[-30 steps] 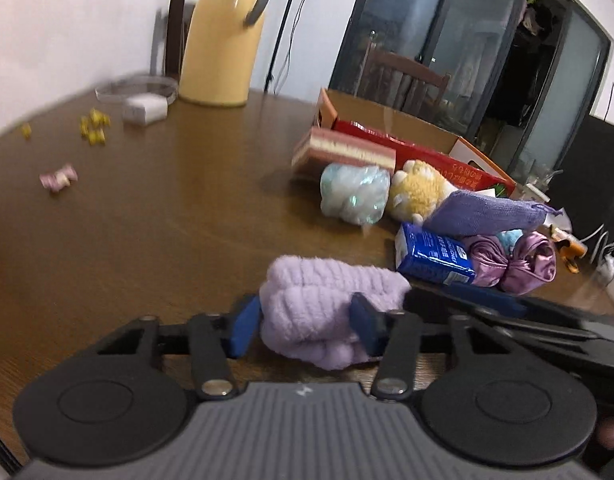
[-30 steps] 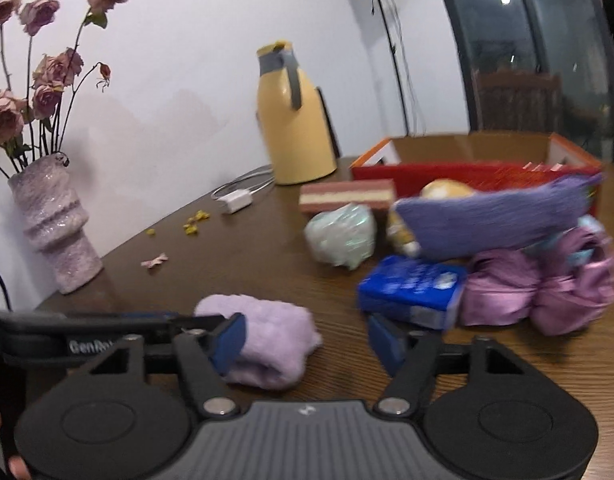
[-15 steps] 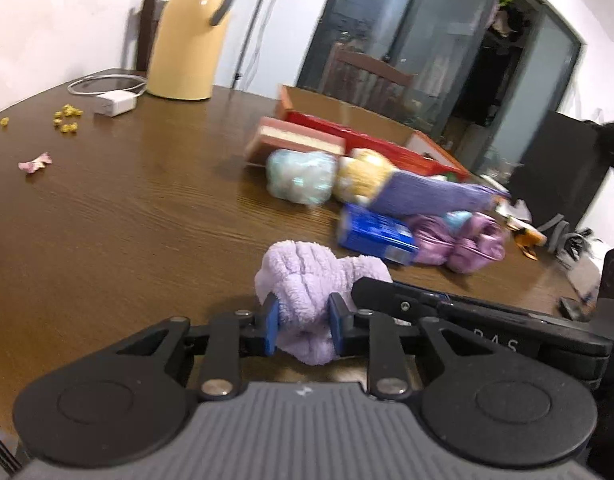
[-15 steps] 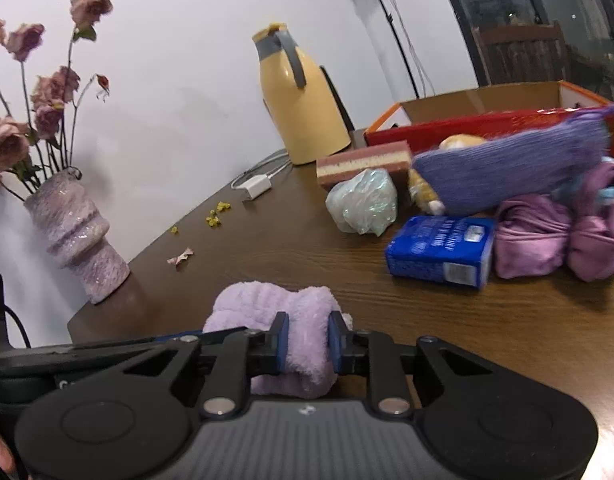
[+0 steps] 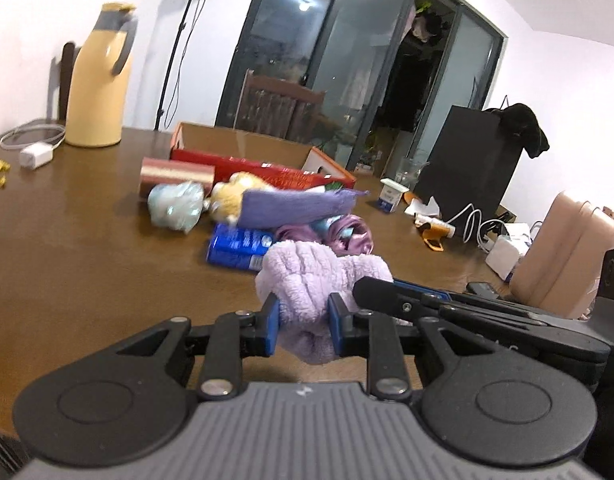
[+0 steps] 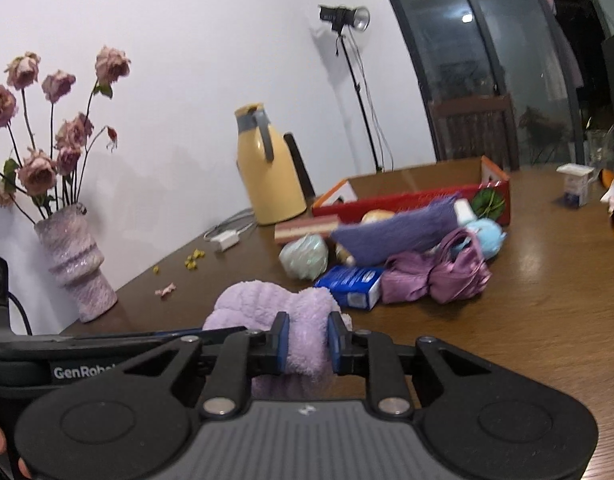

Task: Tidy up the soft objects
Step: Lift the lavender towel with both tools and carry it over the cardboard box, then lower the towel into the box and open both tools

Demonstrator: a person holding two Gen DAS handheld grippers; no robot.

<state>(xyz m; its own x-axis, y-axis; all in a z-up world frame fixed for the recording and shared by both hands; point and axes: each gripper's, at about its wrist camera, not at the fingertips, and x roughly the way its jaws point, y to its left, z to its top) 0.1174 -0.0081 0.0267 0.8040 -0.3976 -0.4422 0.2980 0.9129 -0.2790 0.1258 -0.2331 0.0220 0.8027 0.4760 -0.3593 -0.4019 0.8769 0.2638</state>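
The lilac towel [image 5: 319, 276] is pinched at two points: your left gripper [image 5: 303, 326] clamps one bunched end, your right gripper [image 6: 305, 342] clamps the other. It appears lifted just clear of the tabletop [image 5: 75, 248], though the underside is hidden. Both sets of jaws have just been closing, with the pile squeezed between the pads.

To carry it well, move both hands together so the cloth neither stretches nor sags, and lift it clear of the blue packet [image 5: 239, 246] and purple bundle [image 6: 435, 276] ahead. The red box [image 5: 267, 164] looks the likely destination; I judge that, it is not shown.

The left view alone shows the pink case [image 5: 567, 256] and charger cables at the table's far side. The right view alone shows the vase of dried roses [image 6: 73, 264] near your left gripper's body.
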